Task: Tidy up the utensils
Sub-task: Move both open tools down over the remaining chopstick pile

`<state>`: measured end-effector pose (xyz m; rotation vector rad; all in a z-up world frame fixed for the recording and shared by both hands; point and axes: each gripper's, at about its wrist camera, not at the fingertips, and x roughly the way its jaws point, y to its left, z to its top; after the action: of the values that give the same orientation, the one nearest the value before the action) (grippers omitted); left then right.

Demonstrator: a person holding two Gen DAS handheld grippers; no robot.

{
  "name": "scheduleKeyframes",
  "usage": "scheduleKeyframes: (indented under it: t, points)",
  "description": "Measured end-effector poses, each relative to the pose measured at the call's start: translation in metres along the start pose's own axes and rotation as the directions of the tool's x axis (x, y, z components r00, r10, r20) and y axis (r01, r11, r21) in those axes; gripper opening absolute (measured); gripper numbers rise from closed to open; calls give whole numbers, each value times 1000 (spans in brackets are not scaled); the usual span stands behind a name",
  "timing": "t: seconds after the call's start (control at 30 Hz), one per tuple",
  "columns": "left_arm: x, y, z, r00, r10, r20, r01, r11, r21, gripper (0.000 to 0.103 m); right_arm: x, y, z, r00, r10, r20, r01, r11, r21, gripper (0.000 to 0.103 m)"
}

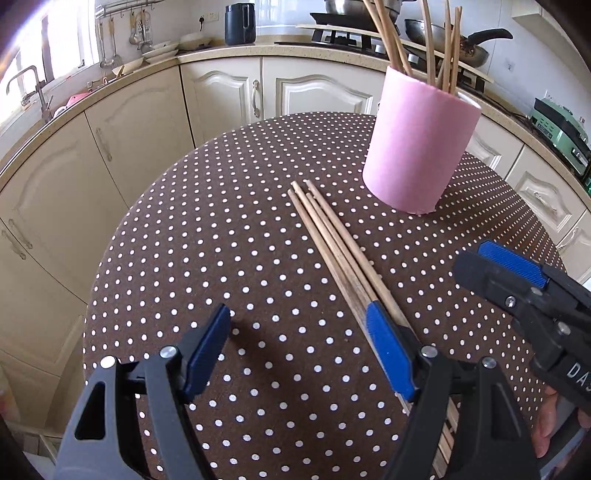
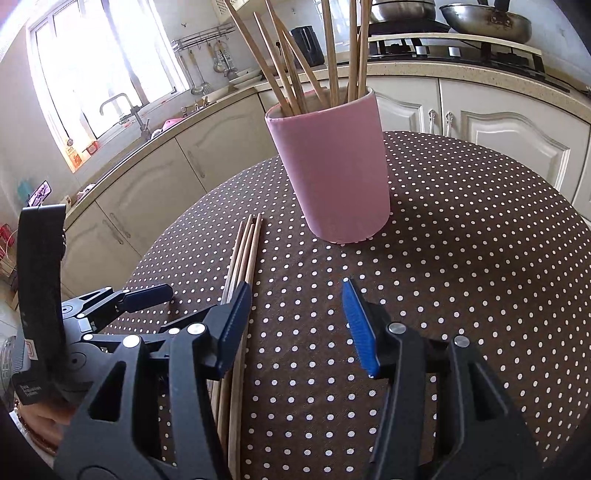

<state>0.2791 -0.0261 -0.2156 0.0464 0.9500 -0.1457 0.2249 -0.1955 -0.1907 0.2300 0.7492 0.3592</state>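
Several wooden chopsticks point(image 1: 332, 236) lie side by side on the brown polka-dot table point(image 1: 207, 251); they also show in the right wrist view point(image 2: 245, 247). A pink cylindrical holder point(image 1: 417, 147) stands behind them with several chopsticks upright in it; it also shows in the right wrist view point(image 2: 332, 166). My left gripper point(image 1: 299, 343) is open and empty, its right finger over the near ends of the loose chopsticks. My right gripper point(image 2: 297, 321) is open and empty, just right of the chopsticks and in front of the holder. Each gripper shows at the edge of the other's view.
The round table's edge point(image 1: 110, 266) drops off to the left. Cream kitchen cabinets point(image 1: 229, 96) and a counter curve around behind, with a sink and tap point(image 2: 125, 107), a black kettle point(image 1: 240, 24), and a stove with pans point(image 2: 480, 22).
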Motion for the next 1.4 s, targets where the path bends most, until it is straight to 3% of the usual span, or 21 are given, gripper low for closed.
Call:
scheduleKeyframes:
  t: [0.2,0.3,0.4,0.57,1.4]
  points:
    - [0,9,2,999,41,-14,-41,999,-2,75,0,-3,-1,1000,3,1,-3,1000,6,52]
    - [-4,12,1,1000,-22,1,23,999,-31,75,0,-3,-1,1000,5,1,-5,1000,6,52]
    - [-6,6,2,1000,-28,12,29,999,-24,75,-1,-2,-1,1000,6,1,-6,1000,6,52]
    - [-2,-5,1,1000,-1,1,1,1000,17,75,-2,-4,-1,1000,9,0,-9,1000,13,52]
    - [13,5,24,997,14,-77,-17,999,-34,75,3,-9,2,1000,18,-18,-18,999,32,53]
